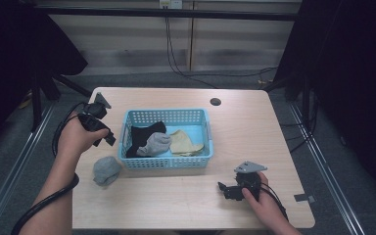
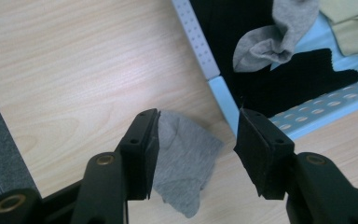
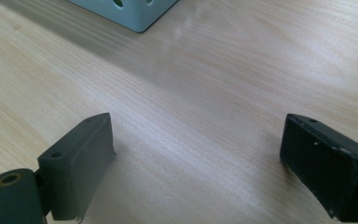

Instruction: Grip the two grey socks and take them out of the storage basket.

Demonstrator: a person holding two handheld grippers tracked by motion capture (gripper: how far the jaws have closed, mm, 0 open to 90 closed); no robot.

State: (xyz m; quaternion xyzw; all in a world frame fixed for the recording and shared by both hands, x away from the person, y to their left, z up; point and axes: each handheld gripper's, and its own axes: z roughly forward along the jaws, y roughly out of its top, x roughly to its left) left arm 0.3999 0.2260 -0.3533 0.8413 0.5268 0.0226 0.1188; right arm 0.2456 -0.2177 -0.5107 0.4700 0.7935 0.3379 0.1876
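A light blue basket (image 1: 165, 163) sits mid-table and holds a black cloth (image 1: 142, 135), a grey sock (image 1: 155, 143) and a beige cloth (image 1: 185, 142). Another grey sock (image 1: 106, 170) lies on the table by the basket's front left corner. My left gripper (image 1: 106, 137) hovers open just left of the basket, above that sock; in the left gripper view the grey sock (image 2: 184, 161) lies below between the open jaws, with the basket corner (image 2: 223, 93) beside it. My right gripper (image 1: 223, 190) rests open on the table at front right, with bare wood between its jaws.
The wooden table (image 1: 245, 132) has a round cable hole (image 1: 215, 102) at the back. A basket corner (image 3: 135, 11) shows at the top of the right gripper view. Dark curtains and frame legs stand at both sides; cables hang behind the table.
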